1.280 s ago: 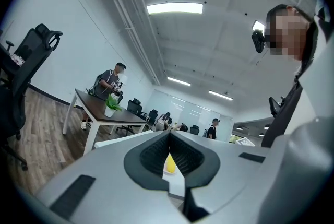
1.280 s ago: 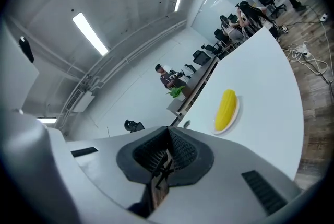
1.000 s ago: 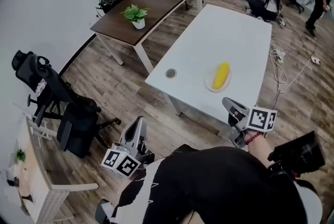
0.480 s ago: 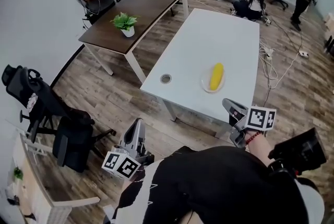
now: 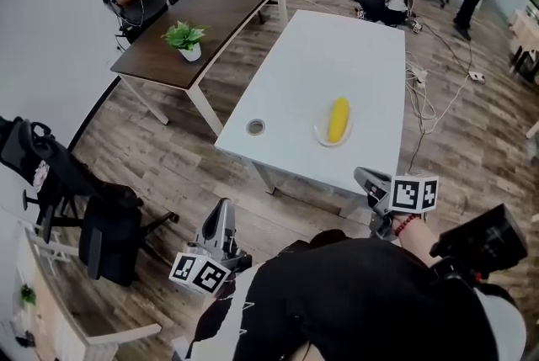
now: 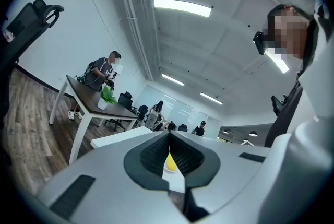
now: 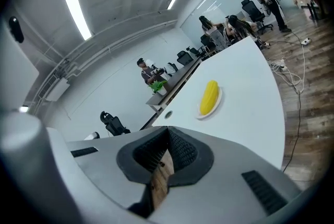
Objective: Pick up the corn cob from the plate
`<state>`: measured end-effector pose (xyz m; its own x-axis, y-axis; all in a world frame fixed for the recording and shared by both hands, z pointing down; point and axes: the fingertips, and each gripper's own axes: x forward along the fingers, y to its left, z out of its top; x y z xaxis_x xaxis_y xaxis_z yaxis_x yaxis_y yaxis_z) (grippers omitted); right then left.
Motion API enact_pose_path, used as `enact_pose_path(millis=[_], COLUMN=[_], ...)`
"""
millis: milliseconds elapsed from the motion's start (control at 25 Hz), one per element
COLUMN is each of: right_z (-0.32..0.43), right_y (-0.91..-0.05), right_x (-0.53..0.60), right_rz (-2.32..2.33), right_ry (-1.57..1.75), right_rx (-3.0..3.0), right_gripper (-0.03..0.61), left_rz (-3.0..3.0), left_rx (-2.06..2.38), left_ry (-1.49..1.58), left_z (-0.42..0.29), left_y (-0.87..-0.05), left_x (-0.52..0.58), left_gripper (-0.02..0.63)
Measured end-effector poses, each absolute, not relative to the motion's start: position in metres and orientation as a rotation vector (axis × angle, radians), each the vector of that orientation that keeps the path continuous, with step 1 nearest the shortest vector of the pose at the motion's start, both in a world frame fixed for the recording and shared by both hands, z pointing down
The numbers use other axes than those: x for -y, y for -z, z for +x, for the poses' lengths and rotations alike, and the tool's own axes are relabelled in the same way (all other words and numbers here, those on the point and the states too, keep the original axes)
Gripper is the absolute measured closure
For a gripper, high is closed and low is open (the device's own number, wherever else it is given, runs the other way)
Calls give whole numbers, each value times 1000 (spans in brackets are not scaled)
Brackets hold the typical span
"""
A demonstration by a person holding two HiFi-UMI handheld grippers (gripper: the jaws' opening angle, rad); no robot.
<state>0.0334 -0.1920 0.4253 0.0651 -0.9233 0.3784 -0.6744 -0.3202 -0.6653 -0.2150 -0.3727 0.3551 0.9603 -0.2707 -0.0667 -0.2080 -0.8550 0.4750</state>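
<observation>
A yellow corn cob (image 5: 338,119) lies on a small white plate (image 5: 322,135) near the front right of the white table (image 5: 337,56). Both grippers hang below the table's near edge, well short of the plate. My left gripper (image 5: 224,210) is over the wooden floor, shut and empty; between its jaws a sliver of the corn cob (image 6: 170,162) shows far off. My right gripper (image 5: 367,179) is nearer the table edge, shut with nothing in it. In the right gripper view the corn cob (image 7: 209,96) and its plate (image 7: 218,101) lie ahead on the table top.
A round cable hole (image 5: 255,127) sits in the table left of the plate. A brown desk (image 5: 215,10) with a potted plant (image 5: 185,38) stands at the far left. Black office chairs (image 5: 93,216) crowd the left; cables (image 5: 425,98) trail on the floor at right. People stand at the back.
The head view has swung, so the table and corn have drifted left in the picture. Both grippers sit slightly lower, still shut and short of the table.
</observation>
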Motion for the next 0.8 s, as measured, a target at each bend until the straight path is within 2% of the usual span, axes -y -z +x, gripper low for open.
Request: enact_pose_path(millis=[240, 520, 800], right_z=[66, 94, 140], right_y=[-426, -422, -425], right_x=[189, 211, 215], right_rz=[-2202, -2177, -2184], right_ry=[1092, 1075, 1070], right_rx=[-1644, -1643, -1605], right_gripper=[563, 563, 563], left_rz=[2601, 2637, 2628], left_rx=[330, 387, 375], left_ry=[140, 251, 186], left_z=[-197, -175, -139], left_y=[-356, -336, -354], left_x=[367, 386, 400], left_gripper=[600, 600, 600])
